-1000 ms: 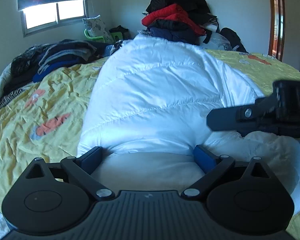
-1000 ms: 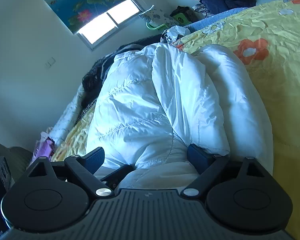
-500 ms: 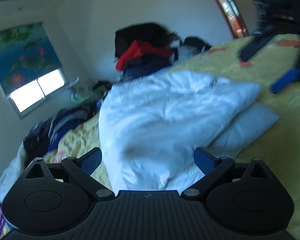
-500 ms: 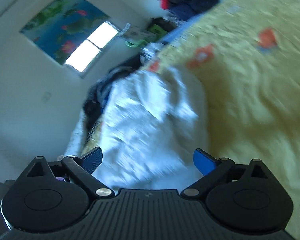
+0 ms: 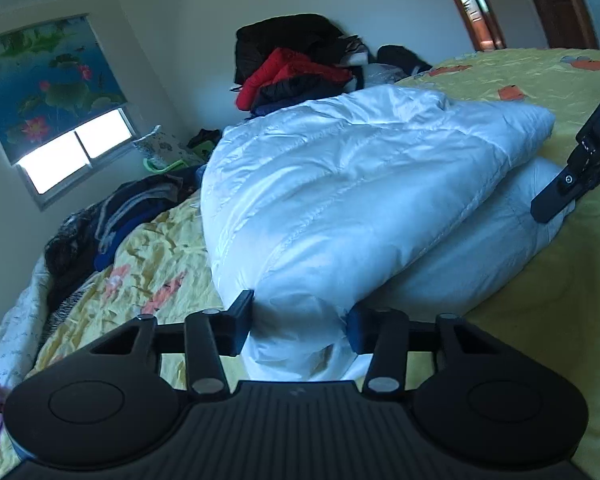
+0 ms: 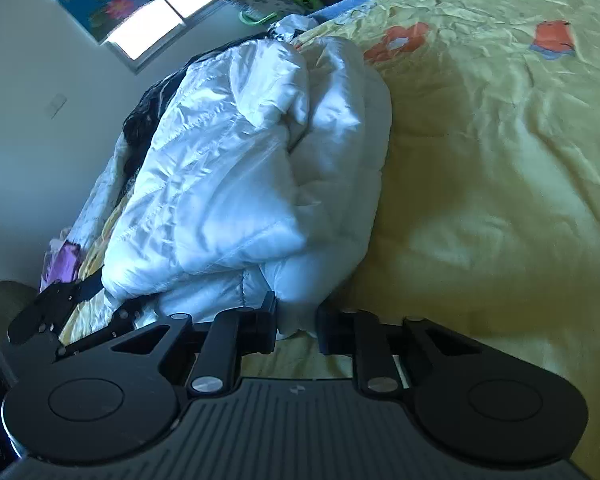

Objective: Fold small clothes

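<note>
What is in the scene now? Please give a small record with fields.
garment: white padded jacket, folded over itself
surface: yellow flowered bedspread
left gripper: shut on the jacket's near edge
right gripper: shut on a jacket corner
background: pile of dark and red clothes, window

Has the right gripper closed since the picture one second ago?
Yes. The right gripper, then spread wide around the white puffer jacket on the yellow bedspread, now pinches its near edge.

Your puffer jacket (image 5: 352, 184) lies on the bed (image 5: 540, 320); behind the jacket, a clothes pile (image 5: 296, 76); left of it, the window (image 5: 76, 148).
</note>
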Demonstrator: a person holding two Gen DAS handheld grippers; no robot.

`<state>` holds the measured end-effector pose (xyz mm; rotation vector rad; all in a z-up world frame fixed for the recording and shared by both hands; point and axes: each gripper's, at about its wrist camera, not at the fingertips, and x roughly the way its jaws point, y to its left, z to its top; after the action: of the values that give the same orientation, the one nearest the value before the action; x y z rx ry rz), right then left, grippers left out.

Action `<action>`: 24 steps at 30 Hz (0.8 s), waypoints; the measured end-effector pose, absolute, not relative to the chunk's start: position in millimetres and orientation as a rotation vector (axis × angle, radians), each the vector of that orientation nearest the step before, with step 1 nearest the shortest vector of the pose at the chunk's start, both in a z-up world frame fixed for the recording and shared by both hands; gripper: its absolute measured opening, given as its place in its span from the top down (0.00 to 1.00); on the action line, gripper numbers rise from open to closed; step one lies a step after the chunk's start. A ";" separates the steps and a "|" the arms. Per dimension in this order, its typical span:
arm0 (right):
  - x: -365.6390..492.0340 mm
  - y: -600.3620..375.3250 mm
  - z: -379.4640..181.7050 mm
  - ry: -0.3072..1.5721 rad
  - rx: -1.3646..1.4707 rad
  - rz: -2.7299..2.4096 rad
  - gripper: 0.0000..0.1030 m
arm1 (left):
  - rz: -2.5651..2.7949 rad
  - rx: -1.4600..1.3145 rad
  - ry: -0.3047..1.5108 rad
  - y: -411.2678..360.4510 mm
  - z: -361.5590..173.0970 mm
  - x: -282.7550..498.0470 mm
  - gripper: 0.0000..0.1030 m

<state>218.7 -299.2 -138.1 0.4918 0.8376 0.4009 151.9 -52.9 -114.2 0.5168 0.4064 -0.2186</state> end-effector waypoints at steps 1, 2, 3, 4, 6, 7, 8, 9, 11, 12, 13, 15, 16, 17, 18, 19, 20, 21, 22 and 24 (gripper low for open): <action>219.6 -301.3 -139.1 0.842 0.497 0.405 0.81 | -0.225 0.525 0.407 -50.1 -114.0 152.1 0.60; 219.8 -302.6 -140.0 0.843 0.498 0.409 0.82 | -0.227 0.540 0.408 -48.7 -114.1 151.9 0.62; 219.0 -302.5 -140.2 0.836 0.492 0.417 0.82 | -0.224 0.557 0.407 -48.6 -114.9 151.4 0.63; 217.8 -302.5 -140.5 0.829 0.486 0.424 0.83 | -0.219 0.573 0.409 -49.4 -116.0 150.8 0.63; 218.9 -305.6 -140.8 0.831 0.513 0.436 0.79 | -0.206 0.587 0.409 -53.2 -116.6 148.9 0.63; 219.2 -310.8 -140.3 0.837 0.555 0.438 0.71 | -0.199 0.587 0.409 -55.2 -115.8 146.6 0.62; 218.8 -319.1 -137.7 0.837 0.619 0.426 0.61 | -0.192 0.582 0.411 -56.1 -114.4 145.2 0.61; 217.9 -328.6 -133.6 0.816 0.671 0.414 0.55 | -0.186 0.567 0.415 -56.8 -113.2 144.1 0.61; 208.2 -352.2 -119.4 0.710 0.783 0.399 0.48 | -0.179 0.544 0.420 -56.3 -110.4 144.2 0.60; 207.1 -361.5 -112.3 0.667 0.830 0.416 0.47 | -0.175 0.544 0.420 -56.8 -110.6 144.2 0.60; 209.8 -368.6 -105.2 0.639 0.872 0.440 0.39 | -0.175 0.548 0.418 -57.3 -111.2 144.8 0.59; 224.8 -370.0 -93.7 0.648 0.885 0.487 0.27 | -0.174 0.562 0.411 -59.2 -112.6 144.2 0.59; 232.4 -367.7 -88.7 0.658 0.863 0.497 0.27 | -0.175 0.565 0.412 -59.4 -113.4 144.1 0.58; 240.1 -363.1 -84.9 0.669 0.842 0.515 0.26 | -0.175 0.563 0.414 -58.9 -112.8 145.0 0.58; 250.7 -356.7 -84.0 0.700 0.823 0.546 0.26 | -0.175 0.559 0.416 -57.8 -112.1 145.9 0.58; 260.5 -349.7 -86.4 0.739 0.811 0.559 0.25 | -0.174 0.553 0.420 -57.4 -111.6 146.7 0.58; 269.1 -343.0 -90.8 0.779 0.804 0.559 0.25 | -0.172 0.542 0.425 -56.6 -110.6 147.7 0.57; 275.0 -337.1 -95.3 0.804 0.801 0.569 0.26 | -0.173 0.528 0.432 -56.0 -109.8 149.3 0.57; 280.1 -328.9 -100.4 0.822 0.790 0.598 0.35 | -0.171 0.516 0.440 -55.7 -108.9 150.8 0.55; 280.8 -312.2 -102.2 0.844 0.735 0.658 0.92 | -0.163 0.488 0.460 -55.1 -106.4 154.0 0.50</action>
<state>280.8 -312.2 -102.2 0.7348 0.8444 0.6585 154.0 -55.1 -106.4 0.4885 0.4604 -0.1633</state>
